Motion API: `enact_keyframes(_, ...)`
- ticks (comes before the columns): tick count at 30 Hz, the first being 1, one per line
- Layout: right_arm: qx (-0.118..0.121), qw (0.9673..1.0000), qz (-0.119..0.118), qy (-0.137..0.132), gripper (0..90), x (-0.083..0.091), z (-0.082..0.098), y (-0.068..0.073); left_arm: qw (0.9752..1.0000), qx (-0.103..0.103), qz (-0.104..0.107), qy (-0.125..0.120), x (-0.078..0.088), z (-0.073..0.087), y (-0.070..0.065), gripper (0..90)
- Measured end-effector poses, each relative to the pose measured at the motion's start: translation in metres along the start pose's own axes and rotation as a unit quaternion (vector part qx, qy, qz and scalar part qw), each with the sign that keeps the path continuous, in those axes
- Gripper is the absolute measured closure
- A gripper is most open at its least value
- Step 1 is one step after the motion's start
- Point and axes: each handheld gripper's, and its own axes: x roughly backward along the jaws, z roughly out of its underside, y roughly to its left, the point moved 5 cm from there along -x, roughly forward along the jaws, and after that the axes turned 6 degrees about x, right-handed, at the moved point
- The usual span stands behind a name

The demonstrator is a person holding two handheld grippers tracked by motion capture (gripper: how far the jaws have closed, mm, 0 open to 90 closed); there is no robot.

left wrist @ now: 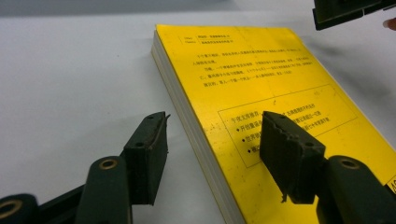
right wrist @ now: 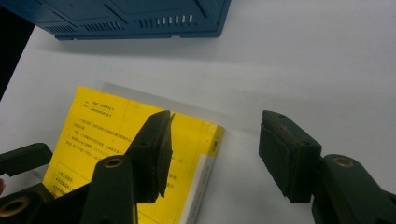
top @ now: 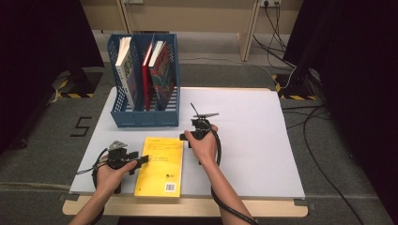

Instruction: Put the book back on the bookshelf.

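The left gripper (left wrist: pixel 212 154) sits nearest, its jaws spread apart and astride the left long edge of the yellow book (left wrist: pixel 275 107): one jaw stands over the bare surface (left wrist: pixel 70 93), the other over the cover, and neither pad presses on anything. In the high view the book (top: pixel 160 165) lies flat on the near part of the white surface (top: pixel 263 140), just in front of the blue file rack (top: pixel 145 79), which holds three upright books. The right gripper (right wrist: pixel 215 156) is released too, its jaws wide over the book's far right corner (right wrist: pixel 205 140), with nothing between the pads.

The book looks like a thick paperback: a plain yellow cover with black printed text, a boxed paragraph lower down, a barcode at the near right corner, and a white block of pages showing along the edge. I judge it moderately heavy and fairly stiff when closed, though the cover would flex and the pages could fan if it is lifted by one corner. The cover looks smooth, so it may slip. Its thickness fits the open jaws; gripping across the page block at a long edge, or at the spine, seems the safest hold.
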Motion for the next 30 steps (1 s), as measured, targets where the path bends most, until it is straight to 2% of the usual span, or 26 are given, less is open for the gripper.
enact_keyframes(5,0.014,0.9998,-0.007,0.011,44.9,-0.009,-0.003,0.007,1.0000,0.006,0.005,0.005,-0.001,0.002,-0.003,41.3)
enact_keyframes(11,0.010,0.9996,-0.012,0.021,44.9,-0.016,-0.005,0.014,0.9998,0.008,0.016,0.011,-0.002,0.004,-0.006,41.6)
enact_keyframes(17,0.013,0.9993,-0.013,0.034,43.9,-0.023,-0.004,0.014,0.9996,0.008,0.023,0.014,-0.002,0.005,-0.008,41.0)
enact_keyframes(25,0.003,0.9990,-0.017,0.042,42.8,-0.029,-0.003,0.013,0.9994,0.008,0.028,0.020,-0.003,0.007,-0.011,40.5)
enact_keyframes(30,0.003,0.9987,-0.015,0.049,42.3,-0.030,-0.005,0.014,0.9996,0.003,0.019,0.021,-0.004,0.007,-0.012,39.7)
